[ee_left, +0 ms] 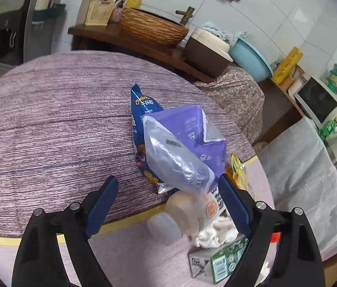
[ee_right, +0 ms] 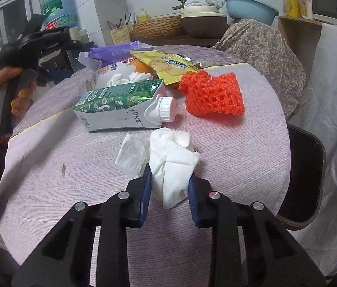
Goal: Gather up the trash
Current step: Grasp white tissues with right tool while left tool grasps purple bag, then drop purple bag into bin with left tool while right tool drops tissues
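— White tissue, crumpled: the right gripper (ee_right: 169, 181) has it clamped, blue pads pressing both sides of the wad (ee_right: 168, 165). It lies on the lilac tablecloth (ee_right: 240, 157), toward the near edge, with a flat flap spreading to the left.

— Which way does it run?

— The wad's long axis runs away from the gripper toward the table's middle. Just beyond it lies the green and white carton (ee_right: 118, 105) on its side, long axis across the view, its white screw cap (ee_right: 167, 108) pointing right, toward the orange foam net (ee_right: 213, 94). Carton and net lie close but apart.

— And the left gripper?

— The left gripper (ee_left: 168, 186) is spread wide with nothing pinched. Between and beyond its fingers the purple and clear plastic bag (ee_left: 187, 141) lies over a blue snack bag (ee_left: 141, 110); a clear bottle (ee_left: 187, 212) points its cap toward the camera. Whether the right-hand pad touches the bag I cannot tell. From the right wrist view a hand (ee_right: 15, 91) in an orange sleeve holds that gripper at the table's left side.

— Room to move?

— Left of the blue bag the cloth is bare out to the round edge. On the right gripper's side, bare cloth runs left and right of the tissue; a dark chair (ee_right: 307, 172) stands against the table's right edge.
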Tool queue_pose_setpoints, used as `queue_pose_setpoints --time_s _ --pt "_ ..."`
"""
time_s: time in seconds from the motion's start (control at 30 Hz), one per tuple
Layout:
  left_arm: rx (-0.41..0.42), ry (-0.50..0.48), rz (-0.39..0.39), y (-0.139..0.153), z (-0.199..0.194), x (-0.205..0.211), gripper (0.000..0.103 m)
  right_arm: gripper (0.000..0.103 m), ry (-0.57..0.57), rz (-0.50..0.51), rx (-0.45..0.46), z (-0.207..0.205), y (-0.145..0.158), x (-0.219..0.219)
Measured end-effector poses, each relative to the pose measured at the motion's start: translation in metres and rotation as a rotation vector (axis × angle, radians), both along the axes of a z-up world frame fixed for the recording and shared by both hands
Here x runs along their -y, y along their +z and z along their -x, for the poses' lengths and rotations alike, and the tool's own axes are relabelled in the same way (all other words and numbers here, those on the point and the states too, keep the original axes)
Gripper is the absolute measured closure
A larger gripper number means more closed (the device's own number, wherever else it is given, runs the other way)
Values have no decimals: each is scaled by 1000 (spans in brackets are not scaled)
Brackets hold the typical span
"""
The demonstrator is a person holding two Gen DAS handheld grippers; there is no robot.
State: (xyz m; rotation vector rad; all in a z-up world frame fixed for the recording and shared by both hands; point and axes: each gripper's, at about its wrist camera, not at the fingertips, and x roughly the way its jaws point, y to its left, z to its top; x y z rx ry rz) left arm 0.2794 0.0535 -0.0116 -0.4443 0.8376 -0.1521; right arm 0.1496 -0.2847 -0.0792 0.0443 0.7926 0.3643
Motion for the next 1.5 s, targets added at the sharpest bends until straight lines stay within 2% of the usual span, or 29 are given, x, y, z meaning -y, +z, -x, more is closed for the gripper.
queue_pose_setpoints --time_s 0.2,0.27,0.33,0.5,0.57,0.63,0.7,0.77,0.9,1.0,1.23,1.4,1.5 --pt "-27 2 100 3 -13 -6 33 75 4 29 20 2 -1 -2" --pt "-10 11 152 7 -8 -13 33 75 6 32 25 3 -2 -3" --pt "-1 36 175 9 -6 -18 24 75 6 27 26 3 -2 -2" --pt "-51 32 187 5 -21 -12 26 75 6 32 28 4 -3 -3" --pt "-68 14 164 1 -27 -4 34 75 4 29 28 5 -3 -3" --pt "-68 6 135 0 -29 1 52 75 1 32 29 5 -3 -4" --pt "-69 8 119 -2 -30 3 63 75 1 37 30 5 -3 -5" --pt "-65 7 112 -4 -27 2 67 75 1 35 32 5 -3 -4" --pt "-23 7 99 -3 -10 -3 71 75 2 33 39 6 -4 -5" --pt "23 6 122 3 8 -10 73 75 1 32 48 8 -4 -4" --pt "191 7 130 38 64 -17 75 78 -3 29 79 13 -4 -4" --pt "226 -17 154 45 83 -9 76 82 -15 9 98 15 0 -3" --pt "251 -64 171 52 89 5 76 82 -22 -2 119 16 7 1"
